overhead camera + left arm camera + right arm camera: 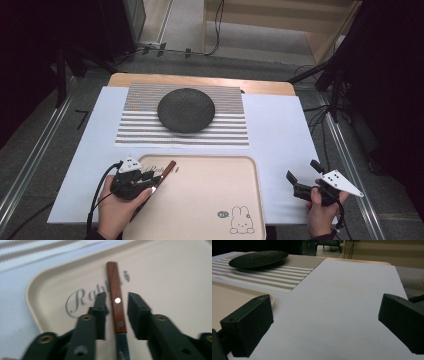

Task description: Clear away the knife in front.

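A knife with a reddish wooden handle (169, 170) lies near the top left corner of the beige tray (210, 185), with its blade towards the person. My left gripper (152, 181) reaches over that corner. In the left gripper view the knife handle (117, 300) lies flat on the tray (32, 290) between the jaws of the left gripper (117, 298), with a narrow gap on each side. My right gripper (303, 170) hovers over the white sheet to the right of the tray. The right gripper (325, 305) stands wide open with nothing between its jaws.
A dark round plate (186, 110) sits on a striped placemat (230, 130) beyond the tray. A white sheet (280, 130) covers the table. The tray bears a rabbit drawing (241, 220) at its near right. The plate (258, 258) also appears far left in the right gripper view.
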`<state>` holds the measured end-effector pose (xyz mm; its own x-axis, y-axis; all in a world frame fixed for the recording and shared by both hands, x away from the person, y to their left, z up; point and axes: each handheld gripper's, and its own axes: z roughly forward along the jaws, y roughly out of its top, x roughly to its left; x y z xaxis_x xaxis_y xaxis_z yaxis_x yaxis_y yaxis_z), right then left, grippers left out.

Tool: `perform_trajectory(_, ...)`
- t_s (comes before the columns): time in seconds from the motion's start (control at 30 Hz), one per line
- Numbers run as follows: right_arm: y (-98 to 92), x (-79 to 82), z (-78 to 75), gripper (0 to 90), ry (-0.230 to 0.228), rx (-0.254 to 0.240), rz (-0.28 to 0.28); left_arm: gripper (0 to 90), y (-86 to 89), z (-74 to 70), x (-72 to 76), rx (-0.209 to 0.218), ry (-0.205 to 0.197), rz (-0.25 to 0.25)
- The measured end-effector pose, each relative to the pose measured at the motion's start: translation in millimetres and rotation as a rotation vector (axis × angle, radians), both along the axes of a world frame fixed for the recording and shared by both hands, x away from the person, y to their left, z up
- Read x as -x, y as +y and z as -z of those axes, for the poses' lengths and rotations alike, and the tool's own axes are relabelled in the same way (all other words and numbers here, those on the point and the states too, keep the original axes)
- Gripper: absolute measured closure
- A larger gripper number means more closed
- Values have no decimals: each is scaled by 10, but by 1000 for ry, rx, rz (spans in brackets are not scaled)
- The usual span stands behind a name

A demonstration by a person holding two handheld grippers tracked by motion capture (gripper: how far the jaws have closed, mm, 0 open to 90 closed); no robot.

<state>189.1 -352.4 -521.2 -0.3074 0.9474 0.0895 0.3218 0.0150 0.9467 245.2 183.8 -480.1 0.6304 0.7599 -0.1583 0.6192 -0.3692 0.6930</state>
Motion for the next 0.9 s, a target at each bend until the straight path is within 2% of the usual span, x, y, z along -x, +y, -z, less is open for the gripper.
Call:
perform_trajectory(0.03, 1, 0, 0, 0, 0, 1, 1, 819, -28, -14, 9, 14, -11, 31)
perform_trajectory(0.1, 2, 1, -1, 0, 1, 1, 1, 898, -113, -14, 20, 17, -20, 82)
perform_trajectory(0.13, 2, 1, -1, 0, 1, 1, 1, 898, -113, -14, 20, 17, -20, 82)
perform_trajectory(0.17, 2, 1, -1, 0, 1, 2, 1, 899, -181, 12, 9, -1, -7, 112)
perform_trajectory(0.3, 2, 0, 0, 0, 1, 3, 1, 900, -261, 76, -30, -35, 11, 137)
perform_trajectory(0.33, 2, 0, 0, 0, 1, 4, 1, 900, -292, 111, -63, -66, 11, 131)
perform_trajectory(0.37, 1, 1, 0, 0, 1, 3, 1, 900, -298, 123, -78, -77, 9, 129)
perform_trajectory(0.47, 1, 2, 0, 0, 1, 2, 1, 900, -292, 138, -99, -96, 8, 117)
perform_trajectory(0.53, -1, 3, 0, 0, -1, 3, 1, 900, -225, 142, -110, -110, -3, 84)
perform_trajectory(0.6, -1, 3, 0, 0, -1, 3, 1, 900, -205, 139, -111, -113, -4, 80)
perform_trajectory(0.9, 7, 3, -1, 0, 4, 5, 2, 900, 87, 138, -56, -95, 3, 52)
